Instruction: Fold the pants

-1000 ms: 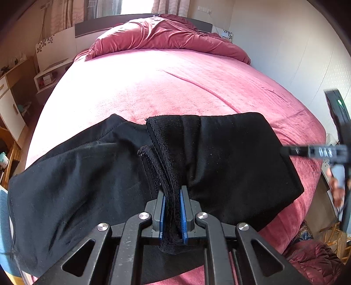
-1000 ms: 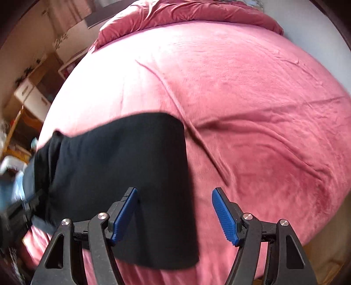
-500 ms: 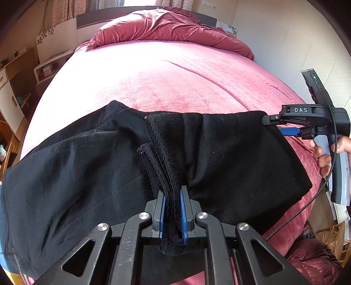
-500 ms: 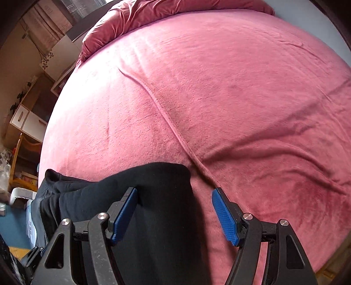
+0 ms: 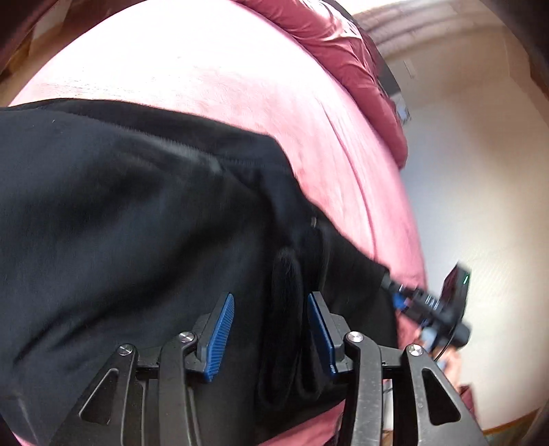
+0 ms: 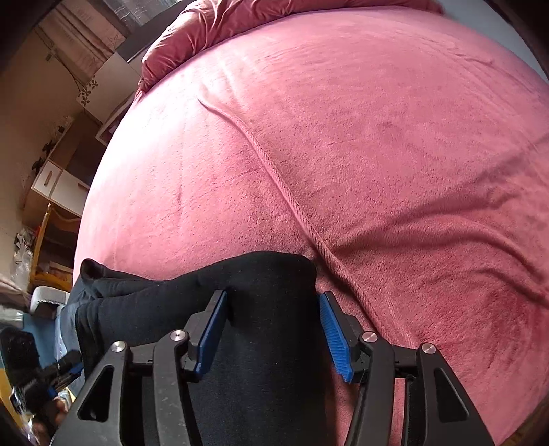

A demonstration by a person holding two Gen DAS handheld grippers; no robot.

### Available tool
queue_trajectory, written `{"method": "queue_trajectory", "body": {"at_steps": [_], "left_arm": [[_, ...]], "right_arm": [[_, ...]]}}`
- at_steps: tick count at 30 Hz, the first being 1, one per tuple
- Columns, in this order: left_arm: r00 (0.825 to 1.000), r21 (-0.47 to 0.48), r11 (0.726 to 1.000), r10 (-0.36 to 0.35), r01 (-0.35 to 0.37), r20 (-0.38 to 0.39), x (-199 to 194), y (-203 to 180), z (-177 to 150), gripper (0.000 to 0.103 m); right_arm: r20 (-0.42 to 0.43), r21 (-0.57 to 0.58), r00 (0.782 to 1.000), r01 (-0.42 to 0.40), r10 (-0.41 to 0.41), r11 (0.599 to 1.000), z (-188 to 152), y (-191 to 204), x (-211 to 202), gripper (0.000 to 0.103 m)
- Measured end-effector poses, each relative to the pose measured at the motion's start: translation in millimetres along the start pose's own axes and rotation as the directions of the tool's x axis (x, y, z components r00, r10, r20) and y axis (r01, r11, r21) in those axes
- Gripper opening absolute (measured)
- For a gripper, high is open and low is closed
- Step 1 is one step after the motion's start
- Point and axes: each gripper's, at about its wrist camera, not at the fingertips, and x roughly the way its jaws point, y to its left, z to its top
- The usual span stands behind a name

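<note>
Now the left gripper (image 5: 271, 329) gapes, its blue pads astride a bunched fold without pinching it, and the right gripper (image 6: 274, 329) likewise spread over the black pants (image 5: 137, 223), which lie crosswise along the pink bed (image 6: 343, 137) near its edge.

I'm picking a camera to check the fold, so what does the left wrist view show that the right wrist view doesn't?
Only the left wrist view shows the bunched fold of the black pants standing between the open left gripper, plus the white wall. Only the right wrist view shows the cabinet and the right gripper, open astride a flat pant section. Both share the pants, the pink blanket and the duvet.
</note>
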Motion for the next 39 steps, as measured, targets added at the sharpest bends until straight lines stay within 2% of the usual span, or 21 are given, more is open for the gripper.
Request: {"method": "queue_trajectory", "body": {"at_steps": [6, 8, 9, 11, 13, 14, 17, 19, 21, 22, 26, 28, 34, 36, 39], "left_arm": [[0.999, 0.042, 0.999, 0.002, 0.0, -0.041, 24.0, -21.4, 18.7, 0.047], [0.997, 0.064, 0.997, 0.038, -0.034, -0.068, 38.3, -29.3, 22.9, 0.047], [0.996, 0.077, 0.996, 0.05, -0.044, -0.078, 44.7, -31.8, 23.6, 0.044], [0.993, 0.123, 0.989, 0.09, -0.081, -0.072, 51.1, -38.4, 22.4, 0.028], [0.993, 0.172, 0.98, 0.108, -0.099, -0.041, 46.7, -47.8, 19.5, 0.018], [0.993, 0.201, 0.973, 0.114, -0.111, -0.007, 39.0, -54.3, 17.0, 0.017], [0.979, 0.301, 0.932, 0.185, -0.202, 0.083, 24.0, -71.6, 4.7, 0.016], [0.95, 0.371, 0.875, 0.29, -0.311, 0.112, 36.2, -74.4, -3.7, 0.017], [0.919, 0.411, 0.824, 0.375, -0.39, 0.119, 54.8, -71.9, -8.3, 0.021], [0.915, 0.411, 0.819, 0.384, -0.4, 0.125, 57.4, -72.0, -9.2, 0.021], [0.907, 0.387, 0.82, 0.393, -0.421, 0.154, 44.5, -81.2, -11.9, 0.03], [0.901, 0.374, 0.82, 0.398, -0.433, 0.171, 32.4, -79.3, -14.7, 0.033], [0.889, 0.348, 0.819, 0.395, -0.456, 0.232, -0.5, -76.4, -23.2, 0.035], [0.887, 0.338, 0.823, 0.39, -0.457, 0.249, -11.4, -75.9, -26.0, 0.035], [0.883, 0.326, 0.826, 0.385, -0.46, 0.269, -25.0, -74.8, -33.5, 0.035]], "right_arm": [[0.001, 0.001, 1.0, -0.014, 0.014, 1.0, -2.6, -0.8, -2.8, 0.056], [0.003, 0.003, 1.0, -0.017, 0.017, 1.0, -2.4, -0.7, -2.0, 0.056], [0.004, 0.003, 1.0, -0.017, 0.017, 1.0, -2.9, -0.6, -2.0, 0.056], [0.007, 0.001, 1.0, -0.016, 0.016, 1.0, -3.8, -2.5, -3.7, 0.056], [0.015, -0.004, 1.0, -0.015, 0.015, 1.0, -5.7, -2.0, -4.6, 0.056], [0.016, -0.005, 1.0, -0.017, 0.017, 1.0, -6.7, -1.5, -4.4, 0.056], [0.015, -0.006, 1.0, -0.025, 0.026, 1.0, -9.7, 0.2, -1.8, 0.057], [0.017, -0.009, 1.0, -0.018, 0.018, 1.0, -11.4, 2.5, 0.5, 0.058], [0.016, -0.005, 1.0, -0.007, 0.007, 1.0, -11.0, 3.7, 0.3, 0.06], [0.018, -0.006, 1.0, 0.002, -0.002, 1.0, -10.9, 4.5, -1.3, 0.061], [0.026, -0.033, 0.998, 0.052, -0.051, 0.998, -12.4, 9.8, -12.2, 0.066], [0.057, -0.048, 0.995, 0.089, -0.086, 0.995, -14.4, 13.7, -22.6, 0.066], [0.145, -0.109, 0.978, 0.168, -0.151, 0.98, -28.8, 34.6, -51.5, 0.066], [0.168, -0.134, 0.974, 0.176, -0.153, 0.975, -37.3, 44.4, -60.0, 0.066], [0.164, -0.165, 0.98, 0.141, -0.114, 0.976, -50.2, 59.2, -66.4, 0.066]]}}
